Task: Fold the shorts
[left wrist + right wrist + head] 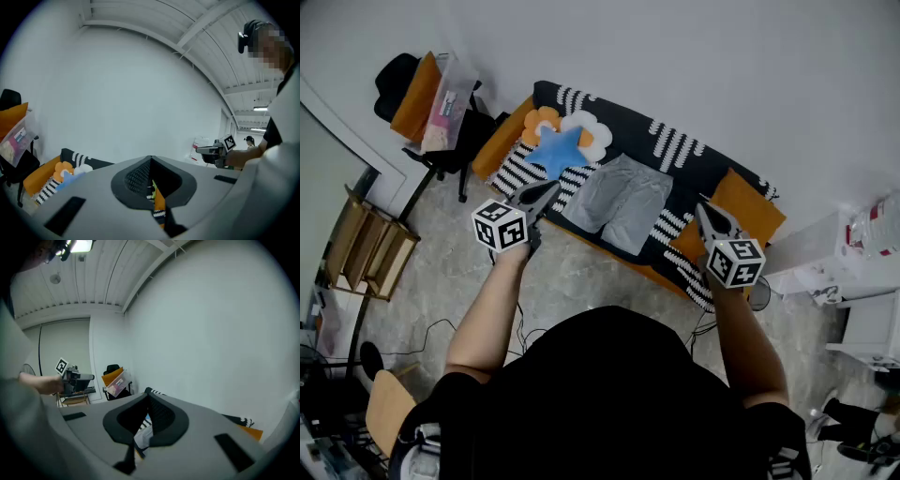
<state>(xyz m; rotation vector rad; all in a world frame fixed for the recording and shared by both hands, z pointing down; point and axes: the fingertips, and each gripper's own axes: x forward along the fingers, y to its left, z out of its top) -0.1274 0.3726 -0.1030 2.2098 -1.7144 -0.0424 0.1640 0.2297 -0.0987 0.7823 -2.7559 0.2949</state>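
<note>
Shorts (619, 202), grey and spread flat, lay on the middle of the sofa (628, 124) seat. A blue star cushion (558, 150) sat off toward one end and an orange cushion (741, 208) toward the other. As best I could judge, the waistband faced the back edge and the two legs pointed at the front edge, so the long axis ran across the seat, not along it.

The person stood at the front edge with both arms out, and the shorts sat ahead of and below the grippers, roughly between them. The left gripper (542, 197) hung over the front edge beside the shorts on the star cushion's side. The right gripper (707, 217) hung over the front edge on the orange cushion's side. From above the left one looked slightly the nearer, though both were held up in the air and I could not judge their height over the cloth. Each tilted only slightly downward, aimed more at the wall than at the seat.

Both grippers had their jaws pressed together with nothing caught in them, and neither touched the shorts or the sofa. I reckoned they would have to part their jaws and dip toward the cloth before any fold could begin.
</note>
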